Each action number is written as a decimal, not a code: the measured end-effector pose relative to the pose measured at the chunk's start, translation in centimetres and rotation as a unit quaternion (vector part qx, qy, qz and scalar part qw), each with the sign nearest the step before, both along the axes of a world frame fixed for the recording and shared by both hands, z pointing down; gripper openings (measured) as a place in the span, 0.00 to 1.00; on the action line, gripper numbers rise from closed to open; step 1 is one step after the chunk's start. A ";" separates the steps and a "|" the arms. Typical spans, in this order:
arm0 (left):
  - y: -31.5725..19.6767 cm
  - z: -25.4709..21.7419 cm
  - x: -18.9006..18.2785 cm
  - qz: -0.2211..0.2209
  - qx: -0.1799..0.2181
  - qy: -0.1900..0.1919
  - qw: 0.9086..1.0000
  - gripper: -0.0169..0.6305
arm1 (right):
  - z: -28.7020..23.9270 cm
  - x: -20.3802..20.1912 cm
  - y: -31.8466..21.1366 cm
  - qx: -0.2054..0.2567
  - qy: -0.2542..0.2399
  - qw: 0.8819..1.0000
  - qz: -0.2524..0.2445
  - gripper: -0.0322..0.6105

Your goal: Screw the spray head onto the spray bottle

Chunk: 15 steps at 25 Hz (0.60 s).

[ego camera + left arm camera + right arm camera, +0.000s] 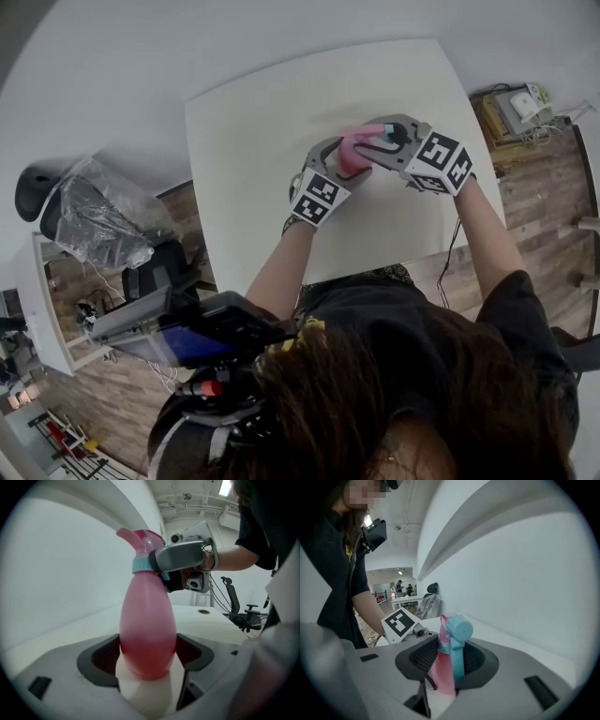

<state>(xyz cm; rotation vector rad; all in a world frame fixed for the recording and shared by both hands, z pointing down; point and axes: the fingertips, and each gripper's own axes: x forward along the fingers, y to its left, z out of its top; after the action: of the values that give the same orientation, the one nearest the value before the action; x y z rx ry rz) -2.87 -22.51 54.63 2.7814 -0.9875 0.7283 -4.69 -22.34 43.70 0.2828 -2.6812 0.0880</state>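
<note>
Gripping pink spray bottle (147, 620) in left tongs (147, 657); right tongs (449, 660) clamping spray head (457, 632)

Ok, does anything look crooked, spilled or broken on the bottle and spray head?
Nothing stands out. The spray head sits in line on the spray bottle, its blue collar square to the neck; no spill shows. The left gripper clamps the bottle's body; the right gripper is closed on the head.

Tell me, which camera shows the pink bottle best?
The left gripper view: the spray bottle fills it, from body to spray head. The head view shows it small and partly covered; the right gripper view shows mostly its top.
</note>
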 end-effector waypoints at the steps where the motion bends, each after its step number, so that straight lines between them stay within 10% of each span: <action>1: 0.0 0.0 0.0 0.000 0.000 0.000 1.000 0.60 | 0.0 0.0 0.0 0.001 0.001 1.000 0.011 0.26; 8: 0.0 0.0 0.0 -0.001 0.000 0.001 1.000 0.60 | 0.0 0.1 -0.3 0.005 0.015 0.990 0.141 0.26; 15: -0.1 0.1 -0.1 -0.005 0.001 0.000 1.000 0.60 | 0.1 0.4 -0.6 -0.004 0.006 0.956 0.294 0.25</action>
<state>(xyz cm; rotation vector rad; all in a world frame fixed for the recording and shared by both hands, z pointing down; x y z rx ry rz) -2.92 -22.58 54.70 2.7755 -1.0010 0.7269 -4.33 -22.91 43.82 1.0627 -2.4923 0.2734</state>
